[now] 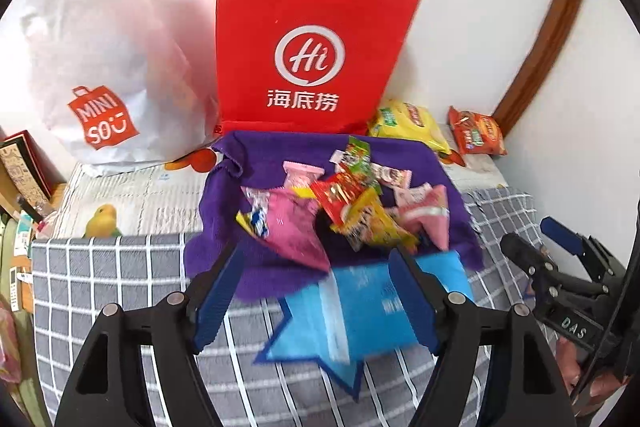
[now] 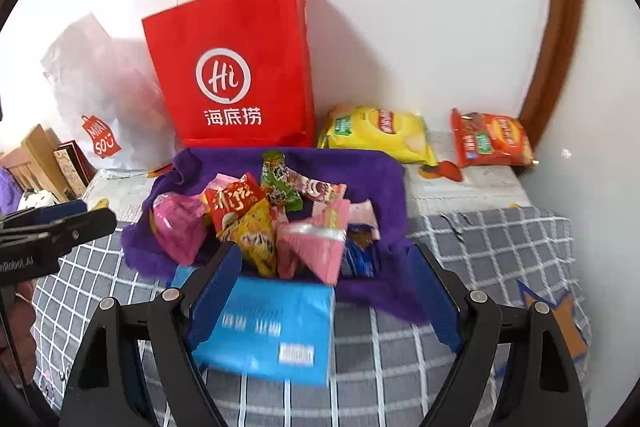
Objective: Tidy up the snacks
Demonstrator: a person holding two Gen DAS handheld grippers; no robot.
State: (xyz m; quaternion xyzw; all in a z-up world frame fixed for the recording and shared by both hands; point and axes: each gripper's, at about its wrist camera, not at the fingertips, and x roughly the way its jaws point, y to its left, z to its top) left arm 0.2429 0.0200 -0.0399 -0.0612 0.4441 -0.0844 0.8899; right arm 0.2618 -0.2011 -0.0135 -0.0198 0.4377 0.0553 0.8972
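Nearest to both cameras, the left tongs [image 1: 316, 291] and the right tongs [image 2: 326, 295] stand spread, and nothing is pinched in either one. Between and just beyond their fingers lies a blue packet [image 2: 272, 327], flat on the grey checked bed cover [image 2: 400, 355]. It appears blurred in both views, so I cannot tell whether any pad touches it; I judge that it is free, not gripped.

Just behind it is the purple cloth [image 1: 280, 147], whose far edge is raised a little like a low wall, probably to keep the heap of small snacks [image 1: 344, 203] together in one place. The blue packet overlaps its near edge.

Farther back, a yellow chip bag [image 2: 380, 135] and an orange chip bag [image 2: 490, 139] lie apart near the wall, perhaps already sorted. The red paper bag [image 1: 308, 47] and a white shopping bag [image 1: 100, 67] stand upright against the wall.
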